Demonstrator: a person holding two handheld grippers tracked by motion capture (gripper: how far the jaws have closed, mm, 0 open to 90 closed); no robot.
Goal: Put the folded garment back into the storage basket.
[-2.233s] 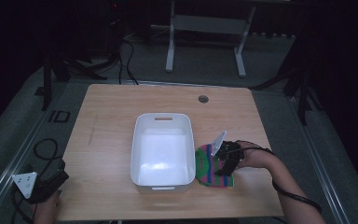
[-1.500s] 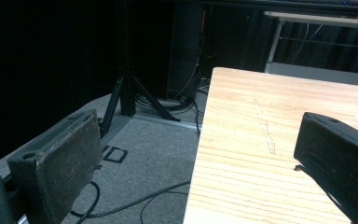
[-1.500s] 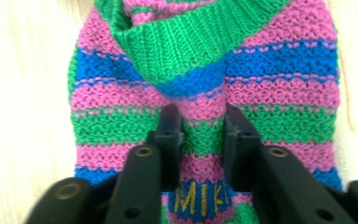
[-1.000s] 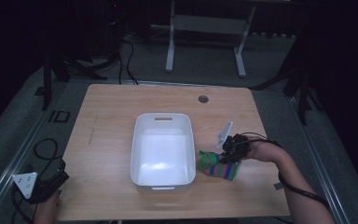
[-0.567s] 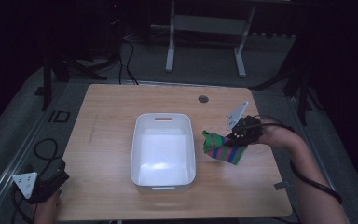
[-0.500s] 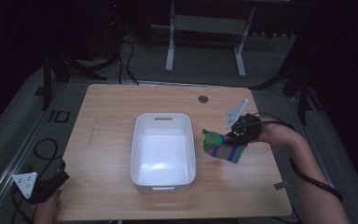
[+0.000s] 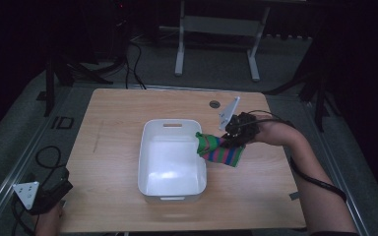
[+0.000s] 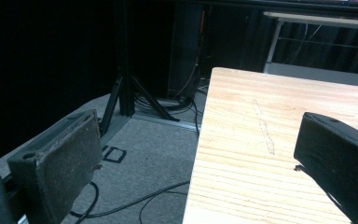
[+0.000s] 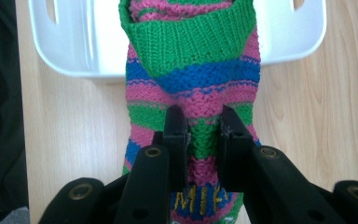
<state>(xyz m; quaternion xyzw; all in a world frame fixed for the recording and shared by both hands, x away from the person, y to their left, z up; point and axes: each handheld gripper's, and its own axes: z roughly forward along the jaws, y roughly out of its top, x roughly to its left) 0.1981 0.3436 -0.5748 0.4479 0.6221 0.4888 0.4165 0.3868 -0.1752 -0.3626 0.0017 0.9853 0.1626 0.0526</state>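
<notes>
Hanging from right tongs point(image 9: 198, 126), striped sock point(image 7: 220, 150), cuff toward white bin point(image 7: 150, 162)

Materials and finishes. The sock point(image 9: 191, 88) is seen to be coarse knitted cloth, ribbed at the cuff, matt throughout, in green, pink and blue stripes. The tub point(image 7: 171, 153) is formed of smooth white plastic with a faint gloss. The bench point(image 8: 279, 140) is surfaced in pale wood-grain laminate, smooth, with a low sheen. The right tongs point(image 9: 199, 128) are made of black matt plastic with metal fasteners; the pads point(image 8: 70, 158) of the left tongs point(image 8: 205, 168) are faced with rough, worn black rubber. The floor point(image 8: 149, 154) is covered in grey matt carpet.
</notes>
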